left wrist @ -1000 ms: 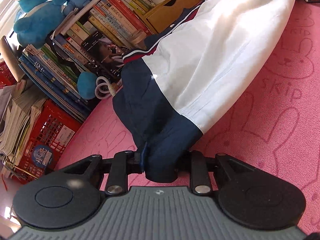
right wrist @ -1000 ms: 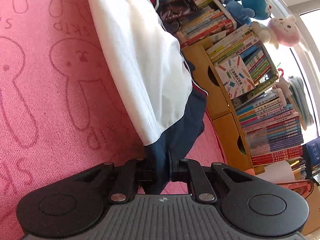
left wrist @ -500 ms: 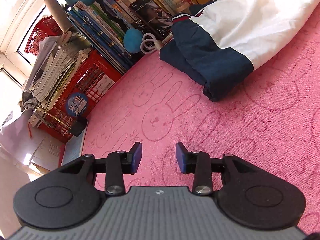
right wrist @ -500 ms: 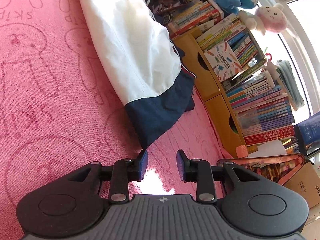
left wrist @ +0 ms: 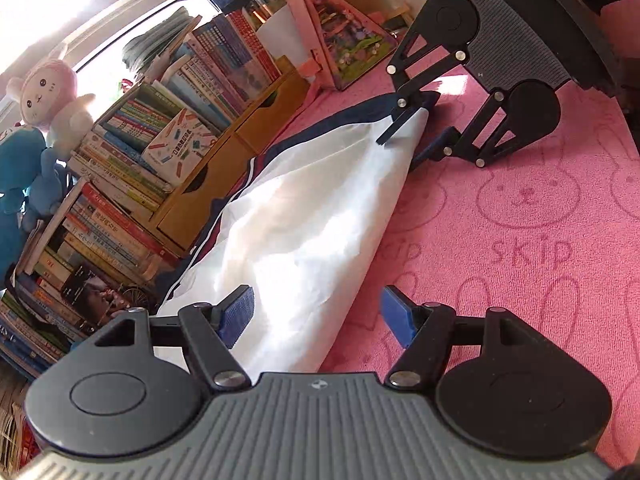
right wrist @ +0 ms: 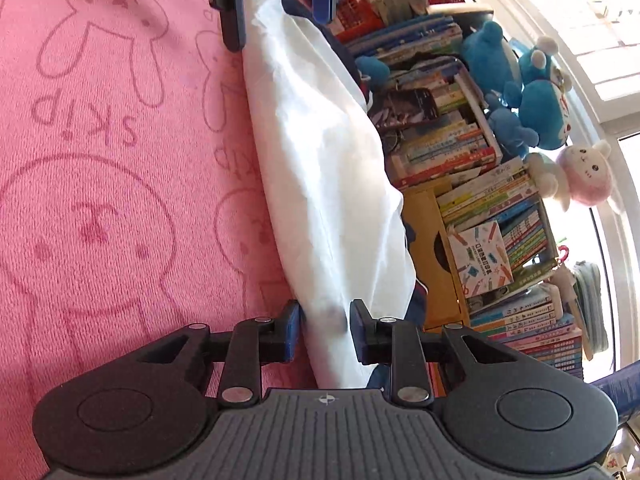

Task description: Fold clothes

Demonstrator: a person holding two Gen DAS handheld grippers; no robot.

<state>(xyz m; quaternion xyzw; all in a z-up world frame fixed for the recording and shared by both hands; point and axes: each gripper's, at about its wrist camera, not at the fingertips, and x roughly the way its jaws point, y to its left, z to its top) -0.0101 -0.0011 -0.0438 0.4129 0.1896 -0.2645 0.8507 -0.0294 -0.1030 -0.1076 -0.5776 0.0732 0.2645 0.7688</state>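
Note:
A white garment [left wrist: 304, 216] with navy parts and a red-and-white stripe lies as a long folded strip on the pink rabbit-print mat [left wrist: 520, 240]. My left gripper [left wrist: 316, 316] sits at its near end. Its jaws are opening, and white cloth lies loose between the blue pads. At the far end my right gripper [left wrist: 404, 148] straddles the garment's tip. In the right wrist view the garment [right wrist: 320, 160] runs away from my right gripper [right wrist: 326, 332]. Its jaws are closing around the white edge and do not clamp it. My left gripper [right wrist: 278, 20] shows at the top.
Stacks of books [left wrist: 132, 168] and a wooden drawer box [left wrist: 224, 184] line the mat's edge right behind the garment. Plush toys [right wrist: 536, 96] sit on the books. A pink triangular box [left wrist: 344, 36] stands at the far corner, and a red basket [right wrist: 360, 12] beyond the left end.
Both grippers let go of the navy ends they held, drew back, then swung round to the white ends and now face each other. The left one has opened wider.

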